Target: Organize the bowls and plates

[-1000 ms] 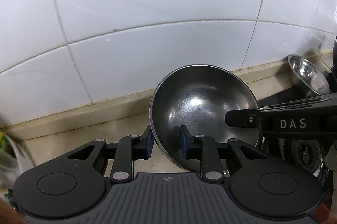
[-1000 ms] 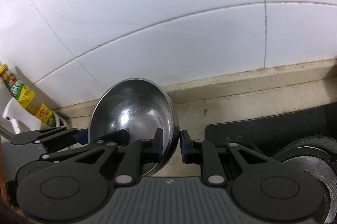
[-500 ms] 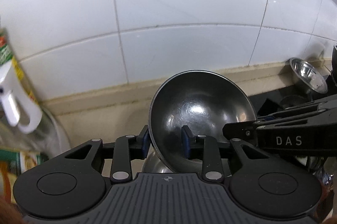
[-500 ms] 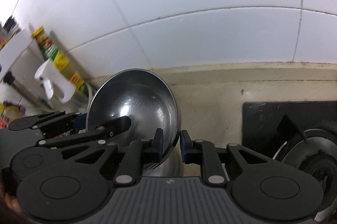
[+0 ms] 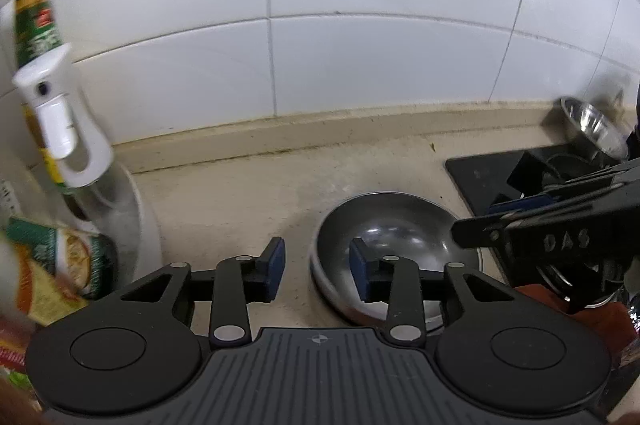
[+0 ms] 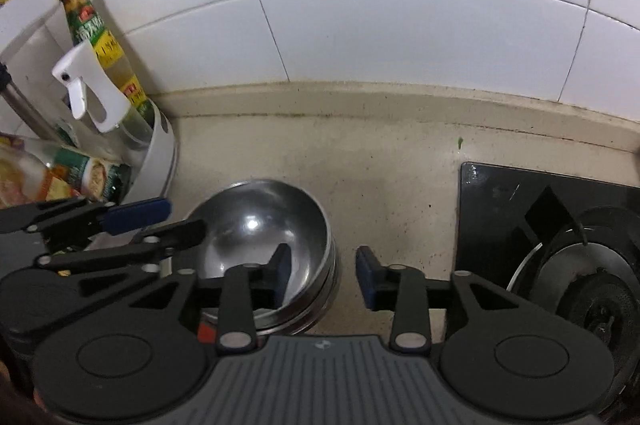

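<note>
A steel bowl sits nested on a stack of steel bowls on the beige counter. My left gripper is open, its jaws straddling the bowl's left rim without touching it. My right gripper is open, its jaws straddling the bowl's right rim. The right gripper's fingers show over the bowl in the left wrist view; the left gripper's fingers show at the bowl's left in the right wrist view. Another steel bowl leans against the wall at the far right.
A white rack with a spray bottle, a green-labelled bottle and packets stands at the left. A black gas hob with a burner lies at the right. White tiled wall runs behind the counter.
Both grippers carried the bowl left and down onto the stack, then opened and let go of its rim. The bowl went from tilted upright to lying flat.
</note>
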A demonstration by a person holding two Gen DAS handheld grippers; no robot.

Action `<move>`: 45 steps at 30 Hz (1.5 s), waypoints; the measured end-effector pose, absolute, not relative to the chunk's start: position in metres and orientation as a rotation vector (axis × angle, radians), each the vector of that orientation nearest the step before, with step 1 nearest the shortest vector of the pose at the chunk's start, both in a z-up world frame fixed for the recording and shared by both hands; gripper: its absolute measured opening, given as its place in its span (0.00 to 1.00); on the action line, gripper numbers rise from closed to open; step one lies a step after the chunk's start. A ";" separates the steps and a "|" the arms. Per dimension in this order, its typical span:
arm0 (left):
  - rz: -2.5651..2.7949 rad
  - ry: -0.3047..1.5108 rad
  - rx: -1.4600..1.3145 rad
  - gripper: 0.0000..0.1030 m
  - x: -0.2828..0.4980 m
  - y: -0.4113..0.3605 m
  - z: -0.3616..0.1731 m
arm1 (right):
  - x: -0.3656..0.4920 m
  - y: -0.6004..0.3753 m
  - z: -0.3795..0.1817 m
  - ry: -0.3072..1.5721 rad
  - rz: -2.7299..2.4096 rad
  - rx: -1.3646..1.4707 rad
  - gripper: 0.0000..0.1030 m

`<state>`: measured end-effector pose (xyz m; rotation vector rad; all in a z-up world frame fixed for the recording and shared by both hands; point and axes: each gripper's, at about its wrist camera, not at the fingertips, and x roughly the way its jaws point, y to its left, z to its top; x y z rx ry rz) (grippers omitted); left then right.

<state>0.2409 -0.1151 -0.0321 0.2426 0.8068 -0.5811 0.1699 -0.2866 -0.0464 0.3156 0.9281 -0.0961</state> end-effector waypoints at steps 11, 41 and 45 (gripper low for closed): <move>-0.716 0.793 0.231 0.69 0.203 -0.073 -0.049 | 0.172 -0.284 -0.053 0.928 -0.060 0.327 0.36; -1.045 0.666 0.335 0.98 0.270 -0.133 -0.129 | 0.247 -0.329 -0.112 0.991 0.077 0.480 0.53; -1.052 0.619 0.373 1.00 0.277 -0.143 -0.131 | 0.259 -0.338 -0.116 0.981 0.100 0.482 0.54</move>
